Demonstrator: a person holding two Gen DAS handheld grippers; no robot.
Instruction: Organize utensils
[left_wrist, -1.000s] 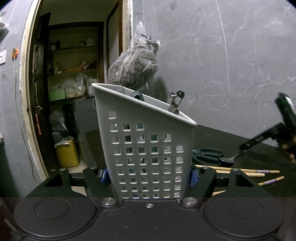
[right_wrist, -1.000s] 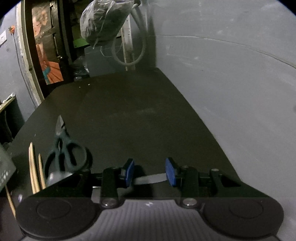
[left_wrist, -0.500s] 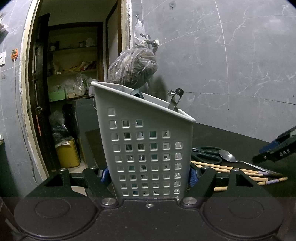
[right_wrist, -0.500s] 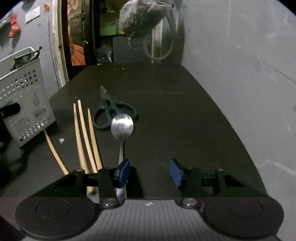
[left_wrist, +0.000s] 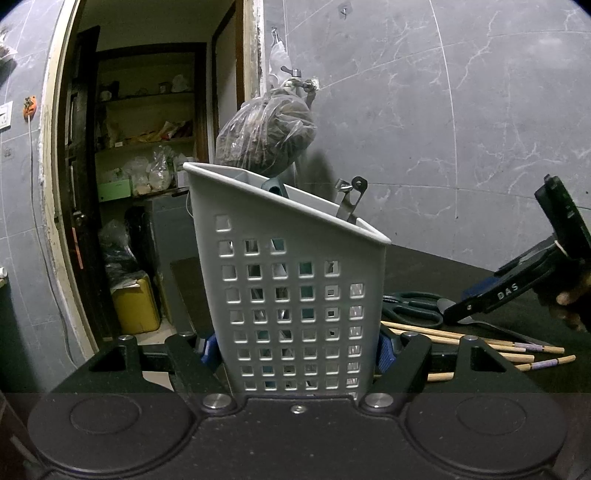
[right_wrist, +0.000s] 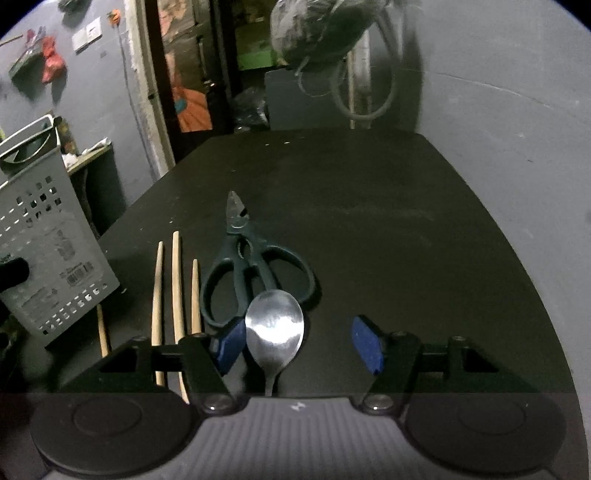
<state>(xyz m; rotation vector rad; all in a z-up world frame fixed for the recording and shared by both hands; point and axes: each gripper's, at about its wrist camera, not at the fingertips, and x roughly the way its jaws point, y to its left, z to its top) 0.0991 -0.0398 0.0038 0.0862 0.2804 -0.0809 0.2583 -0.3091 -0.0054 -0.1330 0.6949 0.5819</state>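
One spoon lies on the dark counter, its bowl between the blue pads of the right gripper and close to the left pad, with its handle running back under the gripper body. Those jaws are opening and neither pad presses the spoon. Just beyond its bowl lie dark-handled scissors, and beside those, several wooden chopsticks. Further left, the grey perforated caddy is clamped between the jaws of the left gripper, tilted, with a metal tool and a teal handle already poking above its rim.

Judging by this, the step in hand is picking up the next utensil while the other hand presents the caddy. Next, the right jaws should centre over the spoon's neck or handle, clear of the scissor loops, close on it, then carry it across to the caddy's open top.
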